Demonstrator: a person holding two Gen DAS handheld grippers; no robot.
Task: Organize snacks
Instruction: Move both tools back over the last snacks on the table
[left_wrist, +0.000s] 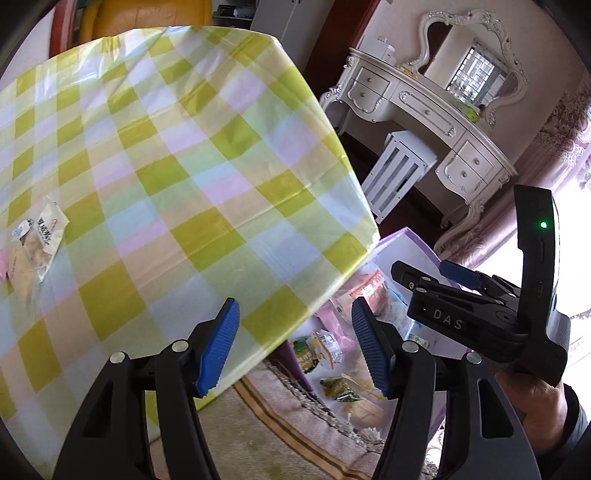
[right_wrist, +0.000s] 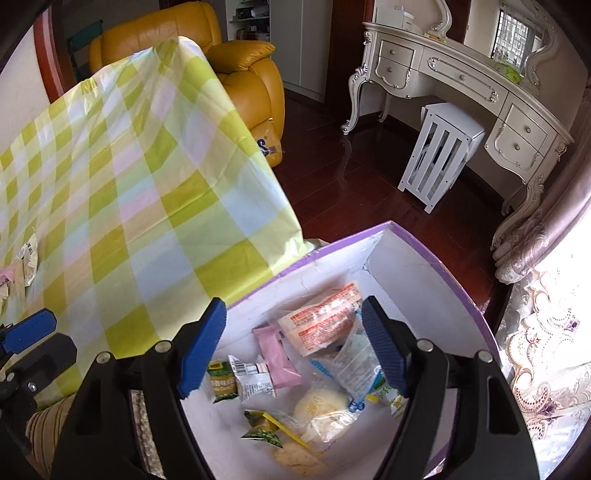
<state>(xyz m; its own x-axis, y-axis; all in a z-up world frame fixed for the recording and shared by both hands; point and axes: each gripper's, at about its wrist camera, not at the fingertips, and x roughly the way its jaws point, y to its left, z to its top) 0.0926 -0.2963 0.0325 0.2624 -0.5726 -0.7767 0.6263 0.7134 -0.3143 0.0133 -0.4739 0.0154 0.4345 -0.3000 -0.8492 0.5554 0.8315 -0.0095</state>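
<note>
A white box with a purple rim (right_wrist: 424, 240) sits on the floor beside the table and holds several snack packets: an orange-printed one (right_wrist: 325, 314), a pink one (right_wrist: 277, 354), green ones (right_wrist: 221, 384) and a round bun (right_wrist: 321, 402). My right gripper (right_wrist: 291, 350) is open and empty, above the box. My left gripper (left_wrist: 295, 347) is open and empty over the table's near edge. A cream snack packet (left_wrist: 40, 240) lies at the table's left; it also shows in the right wrist view (right_wrist: 29, 258). The box also shows in the left wrist view (left_wrist: 406, 243), and the right gripper's body (left_wrist: 480, 317) is above it.
The table has a green checked cloth (left_wrist: 166, 147). A white dressing table (right_wrist: 461, 85) and a white slatted stool (right_wrist: 439, 158) stand on the dark wood floor. A yellow armchair (right_wrist: 243, 74) is behind the table. A patterned rug (left_wrist: 295, 424) lies under the box.
</note>
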